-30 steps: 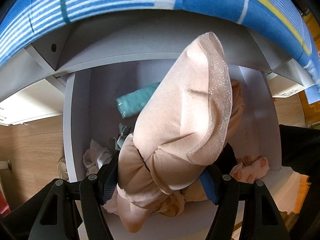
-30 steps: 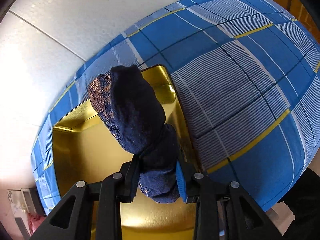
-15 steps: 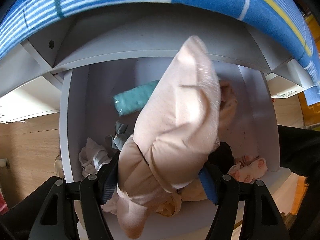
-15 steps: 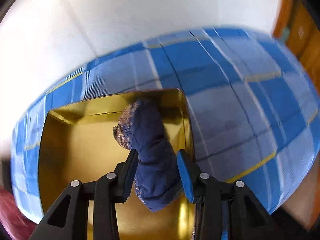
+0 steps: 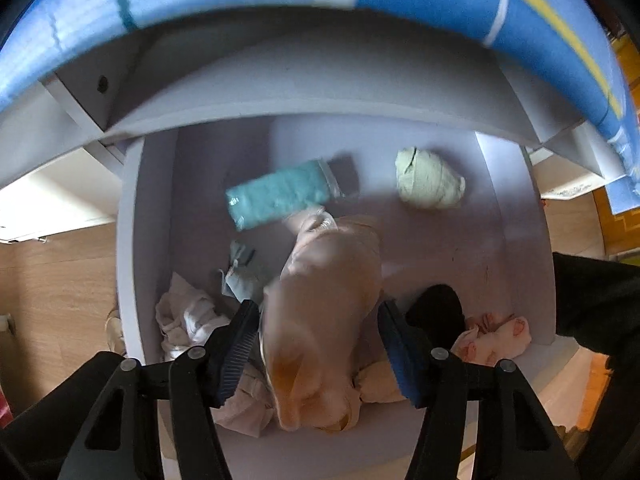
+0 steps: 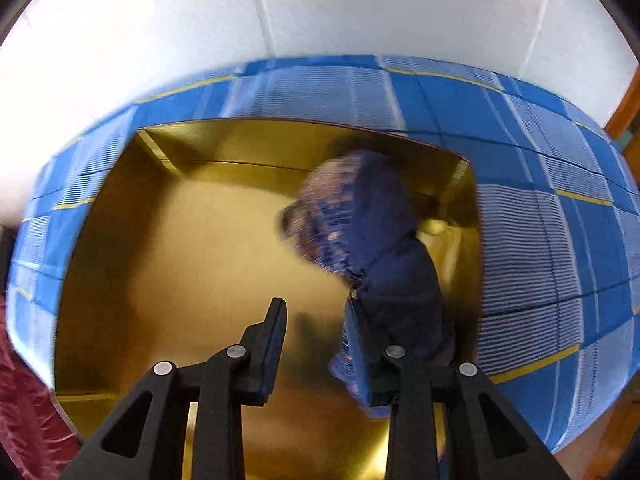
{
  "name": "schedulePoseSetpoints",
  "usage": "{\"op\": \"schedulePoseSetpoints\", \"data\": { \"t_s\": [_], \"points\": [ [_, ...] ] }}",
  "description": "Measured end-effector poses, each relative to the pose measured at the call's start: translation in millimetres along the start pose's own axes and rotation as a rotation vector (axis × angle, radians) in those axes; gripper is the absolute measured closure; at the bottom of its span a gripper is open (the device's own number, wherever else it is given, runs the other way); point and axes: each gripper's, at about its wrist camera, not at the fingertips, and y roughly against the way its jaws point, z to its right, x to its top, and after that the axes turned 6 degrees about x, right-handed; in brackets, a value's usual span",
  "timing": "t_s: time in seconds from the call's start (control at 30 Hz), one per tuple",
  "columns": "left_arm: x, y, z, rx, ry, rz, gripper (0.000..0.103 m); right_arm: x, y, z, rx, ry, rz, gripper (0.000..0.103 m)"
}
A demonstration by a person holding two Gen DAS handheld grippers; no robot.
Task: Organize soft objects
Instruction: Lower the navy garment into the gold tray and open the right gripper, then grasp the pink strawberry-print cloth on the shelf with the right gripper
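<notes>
Peach garment (image 5: 324, 320) loose between spread left tool (image 5: 316, 344), over drawer (image 5: 516, 216) front edge | navy lace piece (image 6: 376, 248) beside spread right tool (image 6: 316, 344), gold tray (image 6: 160, 248) right edge | judged: both drops underway, drawer items unsorted

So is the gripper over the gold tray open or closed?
Open. The right gripper has its fingers spread apart over the gold tray; the navy sock touches only one finger.
</notes>
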Motion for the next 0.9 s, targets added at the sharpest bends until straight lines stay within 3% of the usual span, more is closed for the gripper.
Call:
{"op": "schedulePoseSetpoints", "data": {
  "t_s": [0.07, 0.13, 0.3, 0.5, 0.73, 0.77, 0.83, 0.87, 0.9],
  "points": [
    [-0.9, -7.3, 1.9, 0.005, -0.006, -0.013, 0.041, 0.2, -0.9, 8.8, -0.005, -0.025, 0.022, 0.074],
    [-0.8, -12.6, 3.1, 0.007, -0.003, -0.021, 0.040, 0.3, 1.2, 16.4, 0.067, -0.050, 0.033, 0.073],
    [0.0, -26.0, 2.3, 0.007, 0.023, -0.061, 0.039, -9.0, 22.1, 24.8, 0.151, -0.029, 0.088, 0.073],
    [2.3, -41.8, -1.9, -0.022, 0.079, -0.100, 0.036, -42.9, 57.7, 33.9, 0.239, 0.025, 0.149, 0.073],
    [1.8, -48.2, -1.7, -0.037, 0.100, -0.106, 0.030, -109.0, 102.4, 40.7, 0.312, 0.169, 0.236, 0.072],
    [1.8, -49.6, -1.4, -0.039, 0.102, -0.106, 0.029, -136.1, 112.3, 41.6, 0.332, 0.240, 0.254, 0.072],
    [2.2, -52.8, 0.0, -0.041, 0.102, -0.103, 0.026, -152.0, 116.1, 41.7, 0.341, 0.279, 0.258, 0.072],
    [2.6, -53.5, -0.2, -0.039, 0.101, -0.102, 0.025, -181.0, 120.2, 42.4, 0.364, 0.339, 0.252, 0.071],
    [3.1, -55.8, 0.9, -0.037, 0.101, -0.103, 0.022, -181.0, 120.2, 42.4, 0.364, 0.339, 0.252, 0.070]
  ]
}}
